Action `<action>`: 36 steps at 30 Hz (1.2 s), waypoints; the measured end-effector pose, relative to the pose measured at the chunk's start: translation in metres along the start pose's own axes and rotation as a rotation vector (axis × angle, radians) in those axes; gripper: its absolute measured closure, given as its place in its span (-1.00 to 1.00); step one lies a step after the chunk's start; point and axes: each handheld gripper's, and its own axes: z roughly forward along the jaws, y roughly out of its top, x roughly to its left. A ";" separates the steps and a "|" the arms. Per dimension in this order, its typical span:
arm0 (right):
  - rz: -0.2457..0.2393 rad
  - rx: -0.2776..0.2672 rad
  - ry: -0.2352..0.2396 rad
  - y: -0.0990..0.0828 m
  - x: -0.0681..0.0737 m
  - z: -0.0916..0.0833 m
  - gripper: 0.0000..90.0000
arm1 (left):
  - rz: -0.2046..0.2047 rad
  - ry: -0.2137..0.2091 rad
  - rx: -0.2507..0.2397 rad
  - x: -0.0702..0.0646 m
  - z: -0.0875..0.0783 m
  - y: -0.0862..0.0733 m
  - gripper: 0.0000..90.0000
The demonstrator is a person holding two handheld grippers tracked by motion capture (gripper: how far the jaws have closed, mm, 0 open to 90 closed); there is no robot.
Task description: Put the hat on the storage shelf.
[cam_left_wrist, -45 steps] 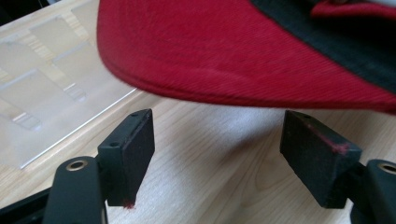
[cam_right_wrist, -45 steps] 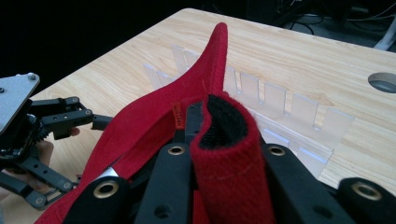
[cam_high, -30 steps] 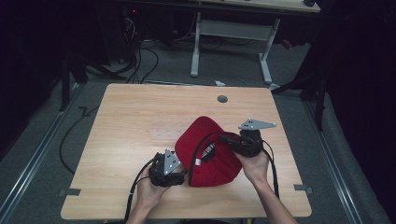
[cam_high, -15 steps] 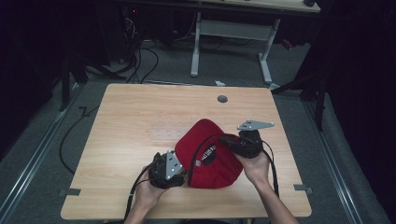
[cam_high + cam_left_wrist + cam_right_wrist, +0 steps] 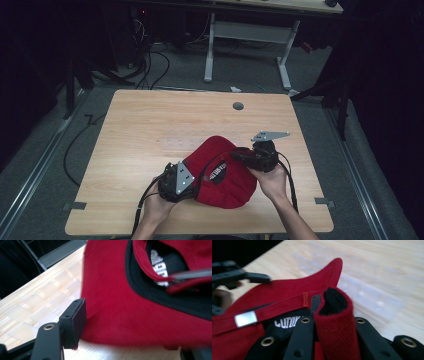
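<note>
A red cap (image 5: pixel 225 172) with a black lining lies upside-down on the near part of the wooden table (image 5: pixel 150 130). My right gripper (image 5: pixel 247 155) is at its right edge. In the right gripper view that gripper (image 5: pixel 332 312) is shut on a fold of the cap's rim (image 5: pixel 334 335), red outside and black inside. My left gripper (image 5: pixel 192 181) is at the cap's left edge. In the left gripper view its jaws (image 5: pixel 123 332) stand wide apart with the cap's red cloth (image 5: pixel 120 302) between them. One fingertip (image 5: pixel 75 320) shows and the other is under the cloth.
A round grommet hole (image 5: pixel 238 106) sits near the table's far edge. A white-legged desk (image 5: pixel 245 45) and cables stand on the floor beyond. The far half of the table is bare wood.
The cap's raised peak has sunk a little lower. My right gripper has shifted slightly left and nearer with the rim in it. The left gripper has hardly moved.
</note>
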 end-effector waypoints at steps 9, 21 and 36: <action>0.001 -0.001 0.011 -0.003 0.005 0.002 0.77 | 0.009 -0.013 0.011 0.000 -0.004 0.001 -0.01; 0.002 0.012 0.052 -0.009 0.004 0.005 0.72 | -0.024 -0.109 0.093 -0.001 -0.015 0.010 0.40; 0.062 -0.103 0.096 -0.006 -0.006 0.004 0.30 | 0.068 -0.175 0.192 -0.007 -0.028 0.013 0.86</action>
